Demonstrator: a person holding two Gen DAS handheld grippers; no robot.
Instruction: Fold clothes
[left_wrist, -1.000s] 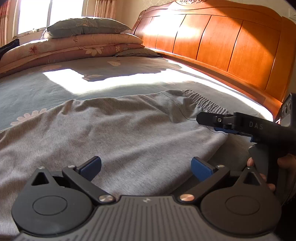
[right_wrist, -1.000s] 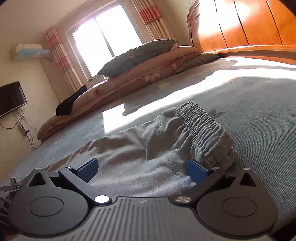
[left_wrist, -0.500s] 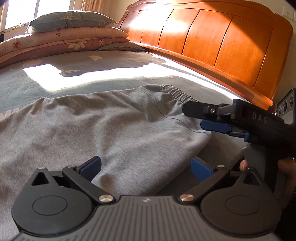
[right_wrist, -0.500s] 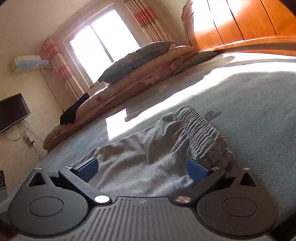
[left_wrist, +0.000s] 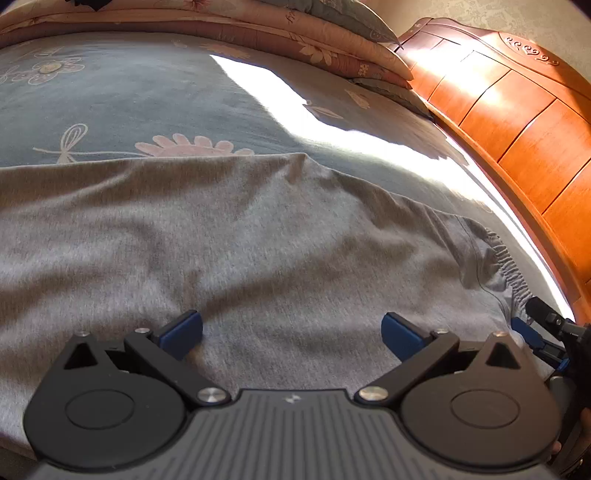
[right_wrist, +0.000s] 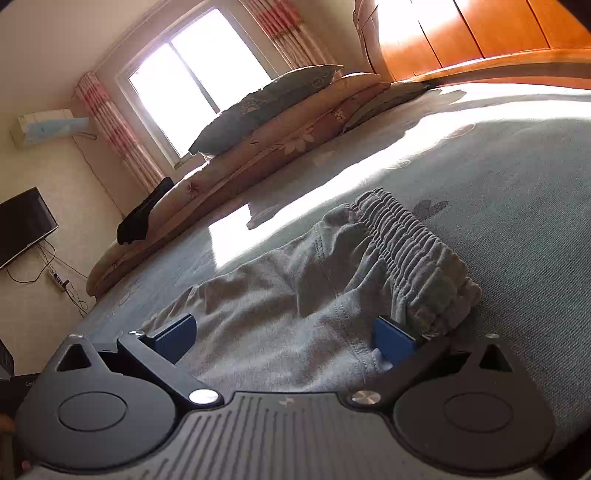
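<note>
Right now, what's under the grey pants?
The grey pants lie flat on the blue floral bedsheet, which shows all around them. Whatever is beneath the fabric itself is covered.

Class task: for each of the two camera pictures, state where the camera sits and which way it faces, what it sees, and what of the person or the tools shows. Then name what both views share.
Left wrist: sits on the left gripper, facing across the grey trousers toward the headboard; the right gripper shows at the right edge.
Right wrist: sits on the right gripper, low over the elastic waistband, facing the window.
Shared: the trousers, bed sheet and stacked bedding.
</note>
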